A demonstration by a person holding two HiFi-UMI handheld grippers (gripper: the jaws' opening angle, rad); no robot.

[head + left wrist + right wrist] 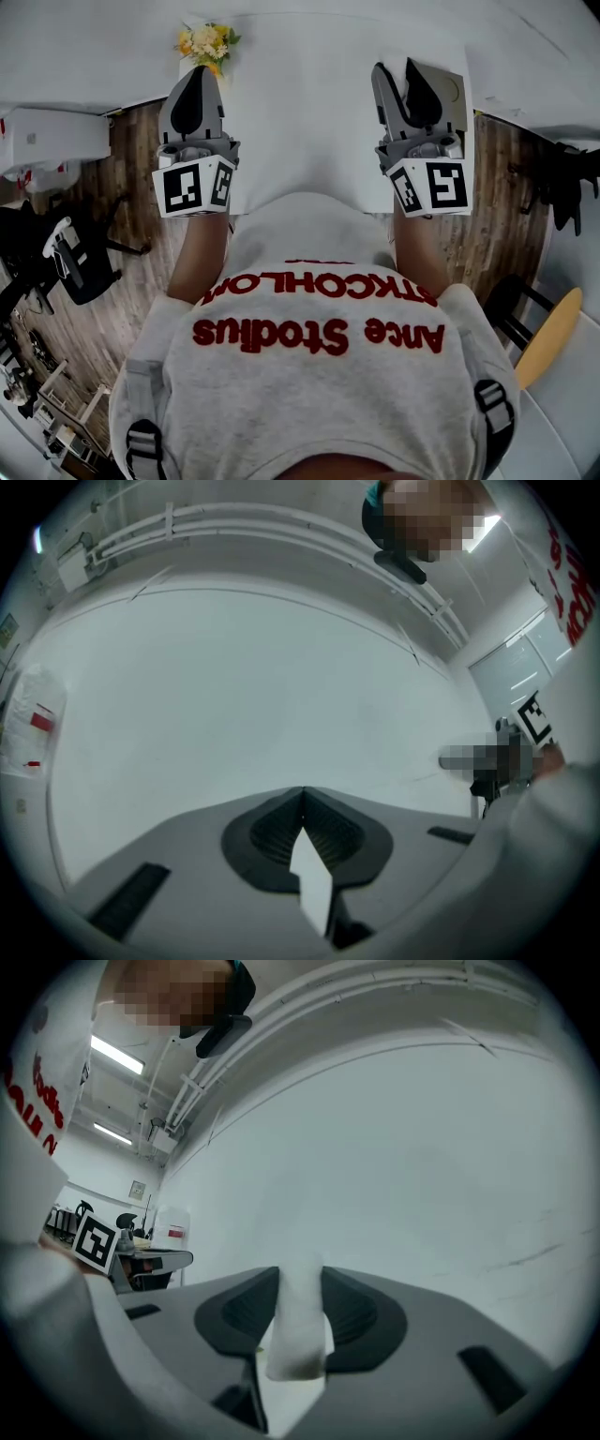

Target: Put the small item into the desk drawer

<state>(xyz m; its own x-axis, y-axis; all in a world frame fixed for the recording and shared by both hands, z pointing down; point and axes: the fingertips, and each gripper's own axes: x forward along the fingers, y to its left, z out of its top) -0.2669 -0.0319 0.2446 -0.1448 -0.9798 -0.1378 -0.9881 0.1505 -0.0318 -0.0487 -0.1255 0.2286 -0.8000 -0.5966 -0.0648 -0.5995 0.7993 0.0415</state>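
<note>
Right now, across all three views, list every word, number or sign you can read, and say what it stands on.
"Ance Stodius": red letters on the person's grey sweatshirt, roughly as it reads.
"...CHOLM": red line above it, upside down, partly lost in a fold.
Marker cubes: square patterns only, no words.
Red label on the white container and the wall sign: too small to read.

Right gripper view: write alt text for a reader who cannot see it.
The right gripper has its two grey jaws closed on a small white item, which stands upright between the dark pads. Behind it a plain white wall fills most of the view, with pipes running along its top. The person's white sleeve is at the left edge.
</note>
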